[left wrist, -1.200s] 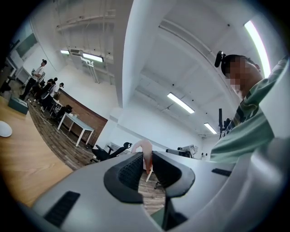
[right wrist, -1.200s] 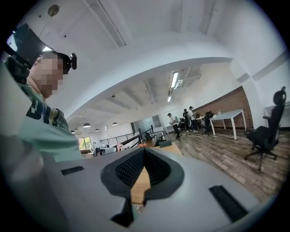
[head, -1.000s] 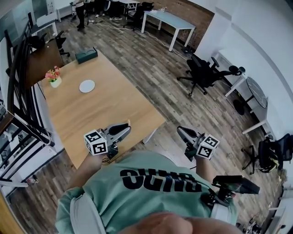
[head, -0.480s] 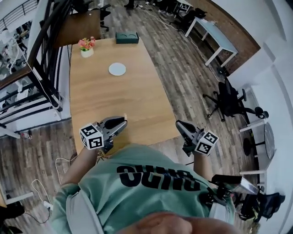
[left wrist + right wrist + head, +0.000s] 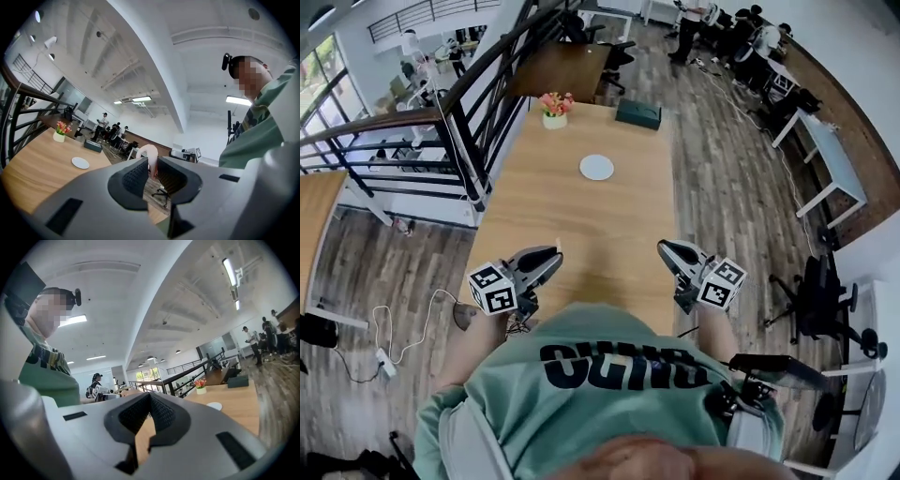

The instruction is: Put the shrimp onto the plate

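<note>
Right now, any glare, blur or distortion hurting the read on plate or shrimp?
Head view: heavy fisheye bend, even light, plate small but sharp. Left gripper view: dark round vignette; shrimp between the fingers pale, slightly soft. Right gripper view: ceiling lamp blown out, plate readable.

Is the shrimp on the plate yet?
No, the shrimp is pinched between the left gripper's jaws, away from the bare white plate.

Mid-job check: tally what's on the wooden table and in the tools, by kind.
Plate: 1
Flower pot: 1
Dark box: 1
Shrimp, held in left tool: 1
Total: 4
</note>
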